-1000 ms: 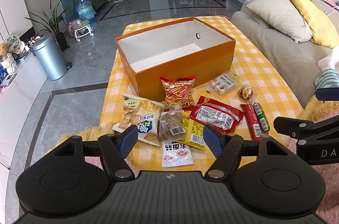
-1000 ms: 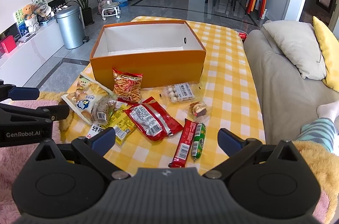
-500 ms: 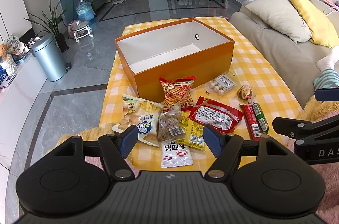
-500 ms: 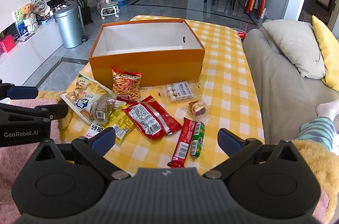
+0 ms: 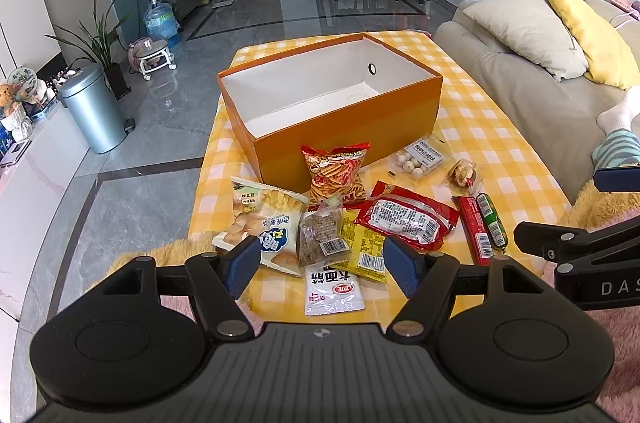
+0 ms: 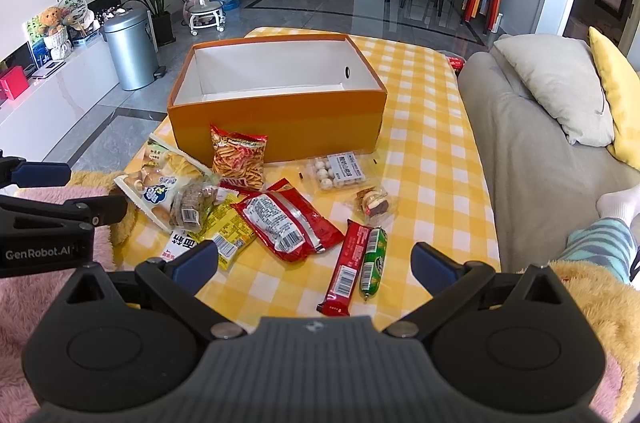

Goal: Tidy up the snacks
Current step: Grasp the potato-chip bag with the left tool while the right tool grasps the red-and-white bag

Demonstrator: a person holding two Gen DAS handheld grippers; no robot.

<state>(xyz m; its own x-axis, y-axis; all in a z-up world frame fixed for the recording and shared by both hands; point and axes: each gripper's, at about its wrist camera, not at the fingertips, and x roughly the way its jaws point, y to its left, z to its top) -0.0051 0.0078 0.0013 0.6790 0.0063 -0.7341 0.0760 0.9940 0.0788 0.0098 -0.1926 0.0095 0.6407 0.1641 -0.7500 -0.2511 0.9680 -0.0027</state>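
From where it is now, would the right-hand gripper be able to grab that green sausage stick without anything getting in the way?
Probably yes. The right gripper is open and empty, and the green sausage stick lies uncovered just ahead of it. The catch: the red bar lies right against it, so a finger might catch both.

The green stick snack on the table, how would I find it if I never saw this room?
Look for the big orange box on the yellow checked cloth. In front of it the snacks lie scattered; go to the end nearest the sofa, where two thin sticks lie side by side. The green stick snack is the shorter, rounder one, right beside the long flat red bar.
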